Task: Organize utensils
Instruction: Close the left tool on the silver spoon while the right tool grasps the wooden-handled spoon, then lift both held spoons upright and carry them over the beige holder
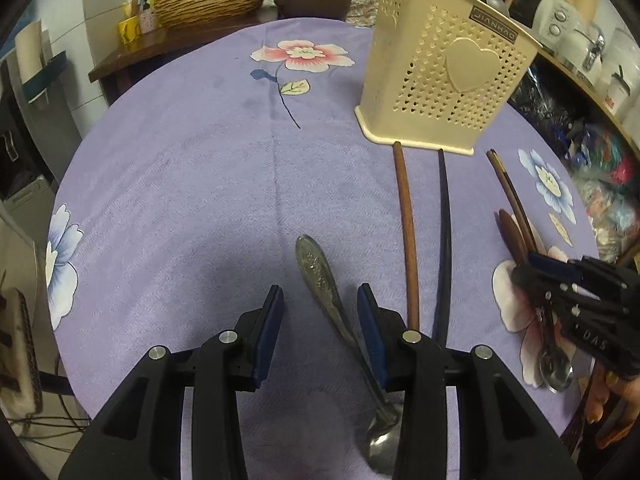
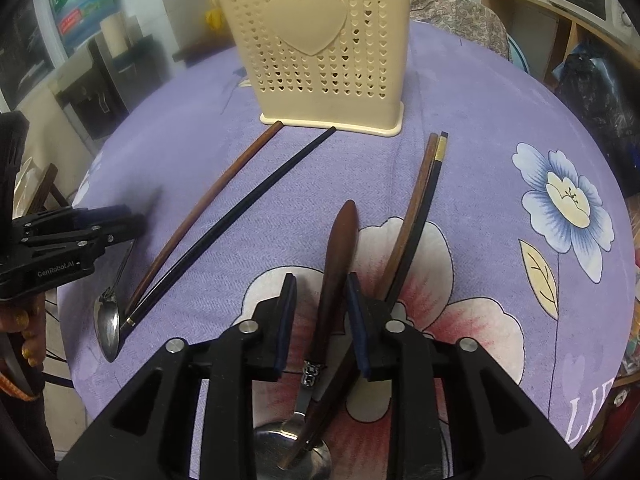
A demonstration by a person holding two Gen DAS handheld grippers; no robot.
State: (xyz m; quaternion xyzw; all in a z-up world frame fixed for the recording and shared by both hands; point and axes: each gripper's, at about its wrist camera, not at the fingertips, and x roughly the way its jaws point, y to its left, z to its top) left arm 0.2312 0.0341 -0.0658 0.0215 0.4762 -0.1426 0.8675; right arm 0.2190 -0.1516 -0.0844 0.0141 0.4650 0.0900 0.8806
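Spoons and chopsticks are all lying flat on the purple flowered cloth over the desk (image 1: 180,184), with the cream holder (image 1: 444,80) standing upright well ahead of both tongs, so nothing loose has gone in yet as far as I can see (a few handles already poke out of its top). Left tongs (image 1: 320,304) are apart and empty, hanging over the engraved metal spoon (image 1: 320,276); its handle runs forward between the pads, closer to the right-hand one, and the bowl sits back under the tongs body. Right tongs (image 2: 320,292) are also apart, straddling the wooden-handled spoon (image 2: 338,248), and I can't see either pad actually pressing on it, so I'd call that not gripped. My take on doing this well: close on the thick middle of the wooden handle, not near the metal collar, because the tip of a brown chopstick lies across the spoon's bowl right behind the tongs and could get dragged along. The brown and black chopstick pair (image 2: 416,220) sits just right of those tongs, touching each other, so lift straight up before swinging toward the holder. For the left one, I'd centre the pads on the flat metal handle first; it's thin and slick and will probably twist if pinched off to one side. The other two chopsticks (image 1: 424,240) lie right of the left tongs, tips against the holder's base.
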